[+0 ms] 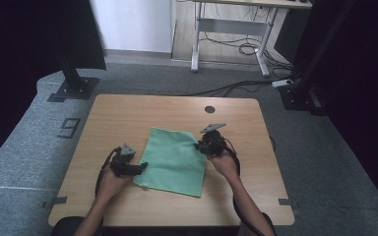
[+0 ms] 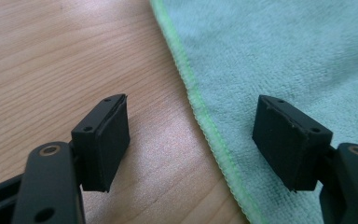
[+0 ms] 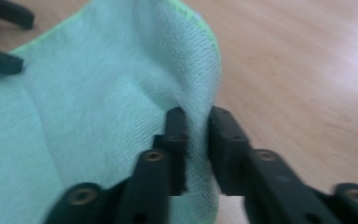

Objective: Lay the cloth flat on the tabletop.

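Cloth [image 1: 174,160] lying flat mid-bench [image 1: 128,110], soft, light, limp terry. Right gripper [image 3: 196,140] jaws pinching its 3 o'clock hem, fabric bunching upward. Left gripper [image 2: 193,140] jaws standing apart, straddling 9 o'clock edge, touching nothing. Best hold: stitched hem near corners.

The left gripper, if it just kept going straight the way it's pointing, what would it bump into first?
Probably the green cloth. The left gripper is open, with the cloth's stitched edge running between its jaws over the wooden table. How low it sits is unclear, so it might touch the table too.
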Available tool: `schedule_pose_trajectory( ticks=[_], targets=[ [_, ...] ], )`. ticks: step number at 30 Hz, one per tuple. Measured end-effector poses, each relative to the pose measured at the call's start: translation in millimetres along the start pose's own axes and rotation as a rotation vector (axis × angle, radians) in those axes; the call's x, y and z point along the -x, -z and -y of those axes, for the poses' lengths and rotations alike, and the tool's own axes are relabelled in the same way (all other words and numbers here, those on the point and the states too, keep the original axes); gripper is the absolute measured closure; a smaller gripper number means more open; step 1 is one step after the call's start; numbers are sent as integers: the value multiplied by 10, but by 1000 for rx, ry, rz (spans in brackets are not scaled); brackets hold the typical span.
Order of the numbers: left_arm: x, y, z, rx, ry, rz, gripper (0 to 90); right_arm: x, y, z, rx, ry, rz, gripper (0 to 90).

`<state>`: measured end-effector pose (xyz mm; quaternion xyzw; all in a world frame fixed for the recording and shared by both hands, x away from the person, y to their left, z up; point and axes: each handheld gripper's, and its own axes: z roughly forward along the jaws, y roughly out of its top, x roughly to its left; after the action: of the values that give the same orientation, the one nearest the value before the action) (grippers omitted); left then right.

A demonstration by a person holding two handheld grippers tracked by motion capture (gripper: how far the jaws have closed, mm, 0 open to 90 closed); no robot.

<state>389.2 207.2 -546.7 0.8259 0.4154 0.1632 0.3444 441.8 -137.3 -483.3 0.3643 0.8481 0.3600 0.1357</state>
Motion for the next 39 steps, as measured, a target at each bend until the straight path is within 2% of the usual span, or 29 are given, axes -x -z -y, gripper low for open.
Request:
schedule_pose_trajectory(
  ticks=[1,4,12,13,18,19,21,23,28,33,38,39],
  targets=[
    [1,0,0,1,0,0,267,26,20,-11,13,-5,11,664],
    [2,0,1,1,1,-1,267,58,59,-19,22,-12,7,620],
    [12,6,6,0,1,-4,267,115,82,40,21,-24,29,554],
    [18,9,8,0,3,-4,267,127,66,78,17,-39,28,527],
    [29,12,14,1,2,-4,267,96,38,179,-3,-30,19,449],
    [34,15,16,0,2,-3,267,61,34,238,-16,-30,30,377],
    [38,16,17,0,1,-3,267,52,34,262,-17,-27,34,354],
    [44,17,20,1,0,-1,267,29,44,348,-18,-30,53,281],
    [79,26,28,0,-5,1,267,17,49,564,-10,-70,74,155],
    [127,35,39,-1,-12,9,267,-43,3,753,-32,-83,72,135],
    [163,38,42,-1,-19,12,267,-75,-55,815,-69,-57,98,134],
    [168,38,42,-2,-20,11,267,-66,-54,827,-62,-69,94,137]
  ],
)
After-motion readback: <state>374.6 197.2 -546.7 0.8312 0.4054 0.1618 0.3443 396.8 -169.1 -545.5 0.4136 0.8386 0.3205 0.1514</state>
